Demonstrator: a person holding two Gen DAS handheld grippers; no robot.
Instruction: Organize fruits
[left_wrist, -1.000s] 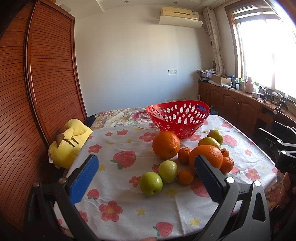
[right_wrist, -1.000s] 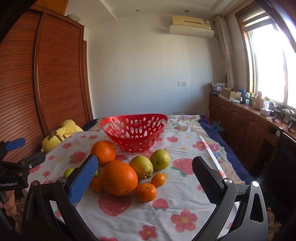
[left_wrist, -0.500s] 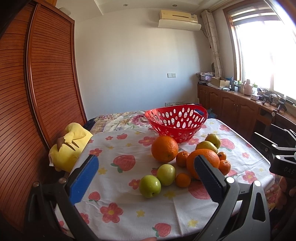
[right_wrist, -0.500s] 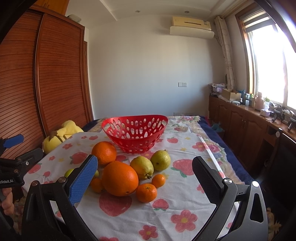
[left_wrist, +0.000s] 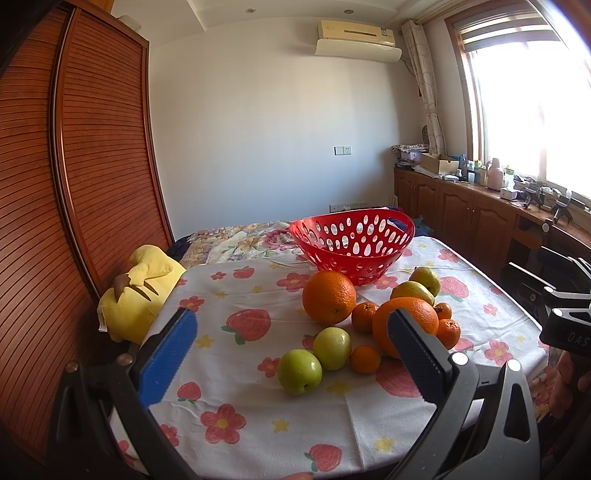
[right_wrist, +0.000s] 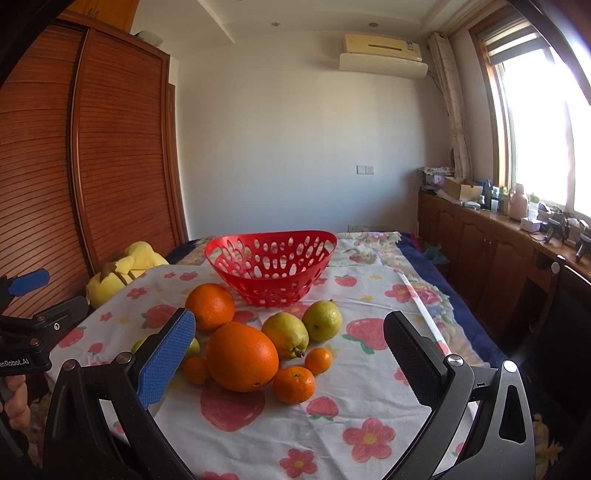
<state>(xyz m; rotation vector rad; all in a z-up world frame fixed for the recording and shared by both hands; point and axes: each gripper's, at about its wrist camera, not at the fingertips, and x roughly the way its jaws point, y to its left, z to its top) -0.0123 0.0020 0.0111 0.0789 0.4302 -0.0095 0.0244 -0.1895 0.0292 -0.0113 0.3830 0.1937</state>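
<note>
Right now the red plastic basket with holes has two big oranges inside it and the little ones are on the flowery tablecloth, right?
Not quite. The red plastic basket with holes is empty. The two big oranges sit on the flowery tablecloth in front of it, beside the little ones. The right wrist view shows this.

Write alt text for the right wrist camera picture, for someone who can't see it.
Open tongs hover over a flowered tablecloth where two oranges, two pears and small tangerines cluster in front of an empty red basket. A yellow plush toy lies at the table's left edge, and the other tongs show at far left.
</note>
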